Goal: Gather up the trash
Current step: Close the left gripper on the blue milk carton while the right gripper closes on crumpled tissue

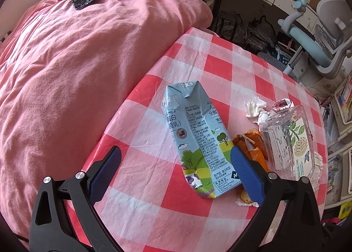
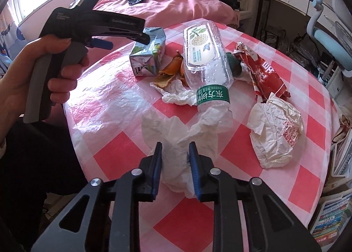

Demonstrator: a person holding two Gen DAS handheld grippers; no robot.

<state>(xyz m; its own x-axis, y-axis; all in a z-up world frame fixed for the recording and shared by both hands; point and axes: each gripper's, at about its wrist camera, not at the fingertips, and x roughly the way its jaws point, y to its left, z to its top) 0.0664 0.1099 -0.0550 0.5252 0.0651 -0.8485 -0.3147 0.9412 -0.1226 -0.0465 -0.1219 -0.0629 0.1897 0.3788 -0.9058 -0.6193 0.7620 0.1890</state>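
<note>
Your right gripper (image 2: pixel 175 153) pinches the crumpled white tissue (image 2: pixel 173 139), your left gripper (image 1: pixel 176 159) gapes around the blue milk carton (image 1: pixel 198 139); all other litter remains on the checked table (image 2: pixel 105 155).

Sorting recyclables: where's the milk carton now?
The milk carton lies on the checked tablecloth between the open left gripper's fingers, orange peel on its right.

Red-and-white checked tablecloth (image 1: pixel 198 58), pink quilt (image 1: pixel 88 54) beside it, grey-blue desk chair (image 1: pixel 325 38), bookshelf (image 2: pixel 332 227) beyond
</note>
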